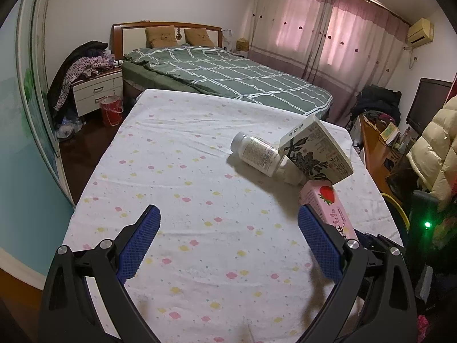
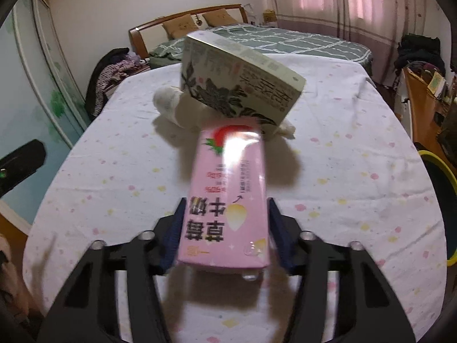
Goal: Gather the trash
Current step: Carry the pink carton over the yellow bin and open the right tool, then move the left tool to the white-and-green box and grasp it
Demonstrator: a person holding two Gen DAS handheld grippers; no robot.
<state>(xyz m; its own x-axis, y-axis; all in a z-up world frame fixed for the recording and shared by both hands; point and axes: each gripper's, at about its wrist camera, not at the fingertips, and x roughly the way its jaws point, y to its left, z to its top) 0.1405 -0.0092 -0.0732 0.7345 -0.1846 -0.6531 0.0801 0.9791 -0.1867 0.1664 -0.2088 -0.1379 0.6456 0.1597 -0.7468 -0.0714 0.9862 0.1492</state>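
Jaws of the right gripper [image 2: 225,228] flank the pink carton [image 2: 228,194]; left gripper [image 1: 228,245] gapes empty.

i'm counting one pink strawberry milk carton [image 2: 225,200], one cream flowered box [image 1: 315,150], one white bottle [image 1: 257,154], two brown pillows [image 1: 160,36], one red bucket [image 1: 111,110].

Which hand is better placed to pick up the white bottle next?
Left: the left gripper is open and empty facing the bottle, while the right gripper has the milk carton between its fingers.
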